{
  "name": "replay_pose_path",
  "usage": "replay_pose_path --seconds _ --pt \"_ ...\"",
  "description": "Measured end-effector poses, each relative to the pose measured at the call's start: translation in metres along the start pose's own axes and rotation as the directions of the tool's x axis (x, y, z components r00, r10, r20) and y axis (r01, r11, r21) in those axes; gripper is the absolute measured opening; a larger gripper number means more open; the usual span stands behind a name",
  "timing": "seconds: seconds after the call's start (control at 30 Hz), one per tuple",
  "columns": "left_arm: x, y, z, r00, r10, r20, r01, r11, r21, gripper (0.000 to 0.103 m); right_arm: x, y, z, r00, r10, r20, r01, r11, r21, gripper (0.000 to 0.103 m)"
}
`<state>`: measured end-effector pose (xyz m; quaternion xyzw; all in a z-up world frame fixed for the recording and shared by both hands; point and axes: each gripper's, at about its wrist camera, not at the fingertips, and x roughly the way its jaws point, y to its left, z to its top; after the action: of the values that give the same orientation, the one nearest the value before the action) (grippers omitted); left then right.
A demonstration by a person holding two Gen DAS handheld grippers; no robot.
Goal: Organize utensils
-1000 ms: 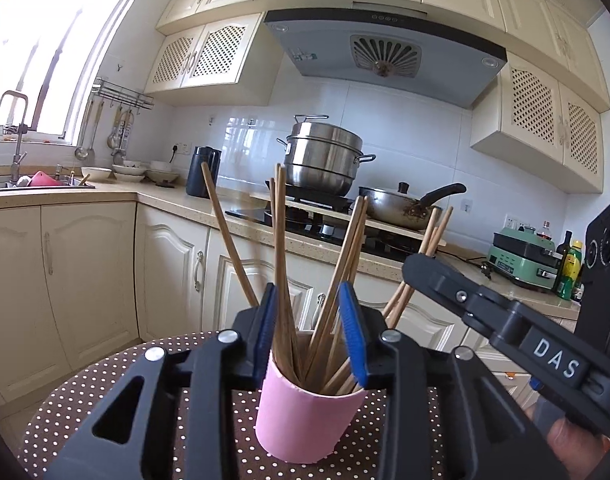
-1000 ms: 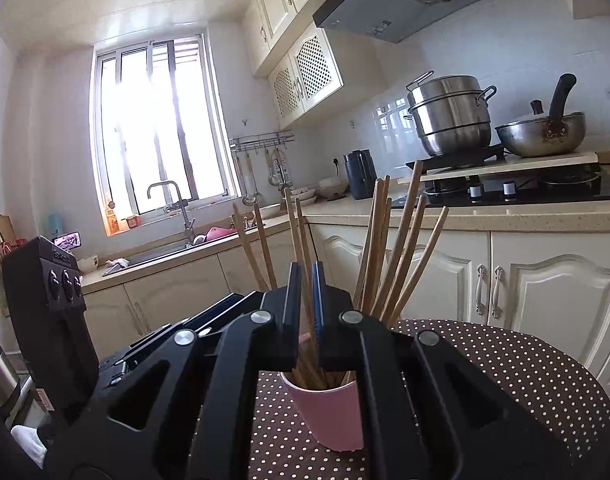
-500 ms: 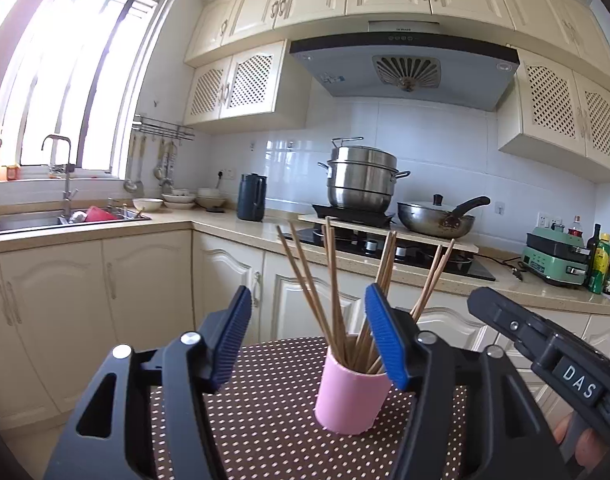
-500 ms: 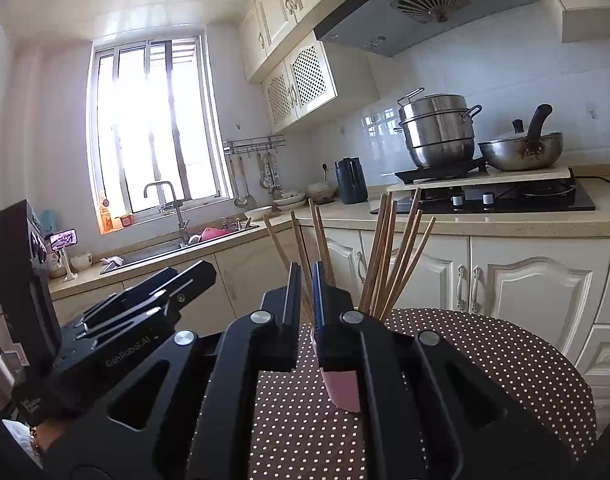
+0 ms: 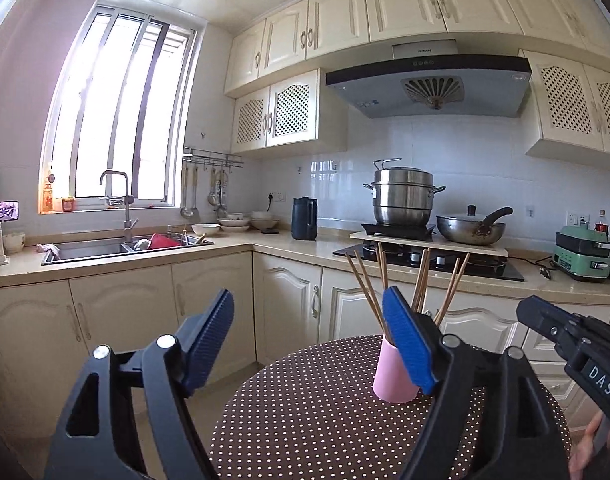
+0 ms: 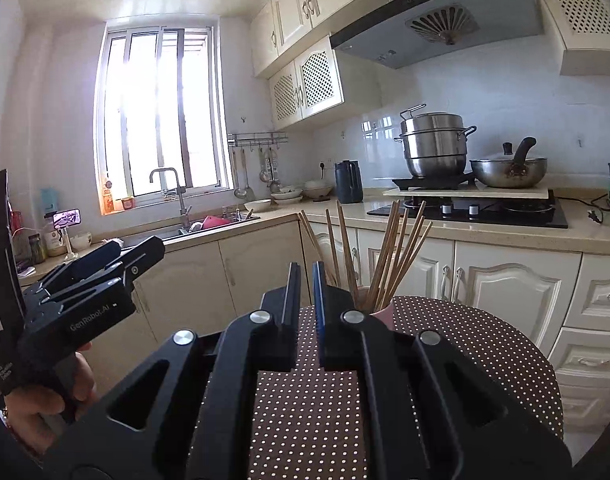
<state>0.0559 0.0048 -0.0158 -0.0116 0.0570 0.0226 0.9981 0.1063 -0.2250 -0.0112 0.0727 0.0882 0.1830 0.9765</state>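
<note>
A pink cup (image 5: 392, 376) full of wooden chopsticks (image 5: 421, 280) stands on the round table with a brown dotted cloth (image 5: 305, 420). My left gripper (image 5: 307, 296) hangs back from the cup and to its left. Its blue jaws are opening wide, and nothing is between them. In the right wrist view the cup (image 6: 385, 309) and chopsticks (image 6: 391, 248) sit just beyond my right gripper (image 6: 305, 270), which is shut with nothing in it. Each gripper shows at the edge of the other's view: the right gripper (image 5: 525, 314), and the left gripper (image 6: 141, 250) in a person's hand.
Cream cabinets and a counter (image 5: 225, 246) run behind the table. On it are a sink (image 5: 89, 250), a dark kettle (image 5: 304, 218), a hob with a steel steamer pot (image 5: 403, 200) and a pan (image 5: 471, 228). A green appliance (image 5: 581, 250) stands at the right.
Both grippers have drawn back and up from the cup, which now looks smaller and farther off. The left jaws have spread from around the chopsticks to wide apart. The right jaws stay shut.
</note>
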Motion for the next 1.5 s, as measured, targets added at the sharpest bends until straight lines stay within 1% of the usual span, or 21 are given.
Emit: replay_pose_path --seconds 0.03,0.1,0.13,0.17,0.2,0.23,0.4,0.47,0.53,0.57,0.63,0.77,1.03,1.5 --pt "-0.007 0.002 0.002 1.000 -0.002 0.003 0.002 1.000 0.003 0.078 -0.004 0.003 0.000 1.000 0.002 0.004 -0.002 1.000 0.000 0.009" --pt "-0.021 0.006 0.005 1.000 0.002 0.015 -0.002 1.000 0.006 0.078 -0.013 0.008 0.002 1.000 0.007 0.008 -0.007 1.000 0.006 0.013" --pt "-0.028 0.007 0.006 1.000 0.004 0.026 -0.004 1.000 0.004 0.079 -0.017 0.012 0.002 1.000 0.006 0.011 -0.006 1.000 0.002 0.019" --pt "-0.035 0.009 0.008 0.999 0.004 0.034 -0.004 1.000 0.002 0.080 -0.021 0.016 0.003 1.000 0.008 0.019 -0.008 1.000 -0.003 0.028" --pt "-0.041 0.010 0.010 0.999 0.000 0.041 0.000 1.000 0.002 0.080 -0.026 0.019 0.003 1.000 0.011 0.027 -0.011 1.000 -0.006 0.033" --pt "-0.047 0.011 0.011 0.999 -0.005 0.050 0.005 1.000 0.002 0.081 -0.030 0.023 0.003 0.999 0.013 0.033 -0.012 1.000 -0.014 0.047" --pt "-0.071 0.015 0.020 0.996 0.016 0.088 -0.017 1.000 0.007 0.082 -0.046 0.037 0.004 0.999 0.021 0.044 -0.020 0.999 -0.031 0.048" --pt "-0.077 0.016 0.022 0.996 0.008 0.092 -0.009 1.000 0.006 0.084 -0.051 0.042 0.005 0.998 0.014 0.054 -0.012 0.999 -0.045 0.054" --pt "-0.083 0.017 0.024 0.996 0.011 0.091 -0.011 1.000 0.000 0.084 -0.057 0.047 0.006 0.998 0.011 0.063 -0.007 0.998 -0.060 0.056" --pt "-0.085 0.017 0.025 0.995 0.013 0.096 -0.013 1.000 -0.004 0.085 -0.061 0.049 0.006 0.998 0.009 0.070 -0.004 0.998 -0.066 0.060" --pt "-0.092 0.017 0.026 0.994 0.017 0.104 -0.017 1.000 -0.001 0.086 -0.066 0.054 0.008 0.996 0.004 0.085 0.003 0.997 -0.083 0.064" --pt "-0.100 0.016 0.028 0.992 0.024 0.124 -0.026 1.000 0.015 0.087 -0.074 0.061 0.011 0.995 0.003 0.103 0.008 0.995 -0.102 0.070" --pt "-0.104 0.013 0.028 0.990 0.026 0.136 -0.029 0.999 0.026 0.087 -0.083 0.068 0.011 0.993 -0.020 0.119 0.035 0.992 -0.122 0.073" --pt "-0.105 0.007 0.025 0.989 0.014 0.145 -0.021 0.998 0.053 0.088 -0.084 0.067 0.011 0.994 -0.019 0.106 0.032 0.992 -0.119 0.075"
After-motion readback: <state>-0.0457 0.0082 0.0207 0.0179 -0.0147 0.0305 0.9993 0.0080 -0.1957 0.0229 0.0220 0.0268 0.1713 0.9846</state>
